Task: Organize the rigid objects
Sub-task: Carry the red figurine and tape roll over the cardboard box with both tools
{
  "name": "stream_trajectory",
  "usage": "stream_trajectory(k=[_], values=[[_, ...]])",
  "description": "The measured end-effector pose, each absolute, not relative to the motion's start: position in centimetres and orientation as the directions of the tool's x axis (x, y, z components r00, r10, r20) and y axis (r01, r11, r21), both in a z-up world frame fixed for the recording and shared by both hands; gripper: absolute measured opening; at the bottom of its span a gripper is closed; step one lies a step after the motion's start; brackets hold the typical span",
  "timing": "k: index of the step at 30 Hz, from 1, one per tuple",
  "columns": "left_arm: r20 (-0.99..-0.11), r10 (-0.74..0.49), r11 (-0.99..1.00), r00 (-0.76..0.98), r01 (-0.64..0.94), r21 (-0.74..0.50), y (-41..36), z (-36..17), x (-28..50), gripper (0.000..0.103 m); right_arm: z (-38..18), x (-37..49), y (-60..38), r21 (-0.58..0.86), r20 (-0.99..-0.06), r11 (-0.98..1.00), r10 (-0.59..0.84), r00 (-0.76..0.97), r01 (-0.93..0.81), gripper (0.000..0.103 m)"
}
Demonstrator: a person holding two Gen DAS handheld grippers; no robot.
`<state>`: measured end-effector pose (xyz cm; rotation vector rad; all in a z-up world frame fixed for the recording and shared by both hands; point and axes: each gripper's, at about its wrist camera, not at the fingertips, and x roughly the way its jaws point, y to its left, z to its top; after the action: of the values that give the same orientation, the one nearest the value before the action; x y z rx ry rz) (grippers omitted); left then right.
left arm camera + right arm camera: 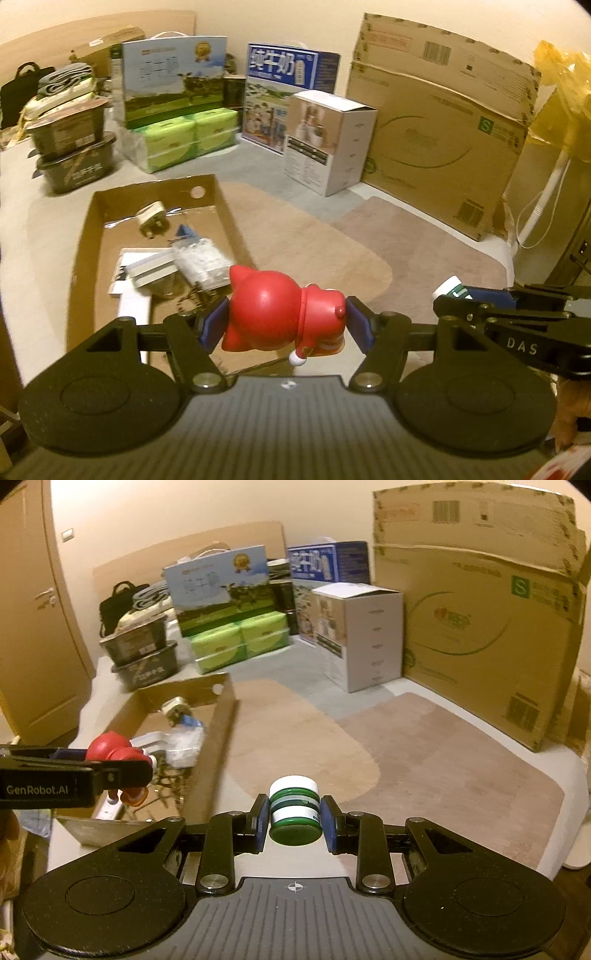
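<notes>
Gripping one object in each hand, you hold both grippers above a patchwork rug in a room stacked with boxes. Your left gripper is clamped on a red cat-like figurine, its blue pads pressing the toy's head on one side and its body on the other — the figure lies sideways between them, a small white-tipped limb hanging below. Your right gripper is closed on a small green jar with a white cap and a white label band, held with the cap pointing away from the camera and the green base toward it.

Seen from the right wrist, the left gripper enters from the left edge, the red figurine over the near end of a shallow cardboard tray. From the left wrist, the right gripper reaches in from the right edge, the jar's white cap just showing past its fingers.

The tray lies on the floor to the left of the rug and already holds a white plug adapter, a clear plastic packet, a flat white box and a few smaller items too cluttered to make out.

Behind — against the wall — stand a large brown carton, a white product box, a blue milk carton and green tissue packs.
</notes>
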<state>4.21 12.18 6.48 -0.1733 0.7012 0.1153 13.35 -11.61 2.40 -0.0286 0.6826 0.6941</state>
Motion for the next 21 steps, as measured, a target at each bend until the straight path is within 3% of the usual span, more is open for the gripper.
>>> stream_trajectory(k=[21], values=[[-0.653, 0.12, 0.962, 0.748, -0.249, -0.109, 15.7, 6.3, 0.0, 0.065, 2.5, 11.3, -7.3, 0.191, -0.588, 0.712, 0.634, 0.502, -0.675, 0.03]])
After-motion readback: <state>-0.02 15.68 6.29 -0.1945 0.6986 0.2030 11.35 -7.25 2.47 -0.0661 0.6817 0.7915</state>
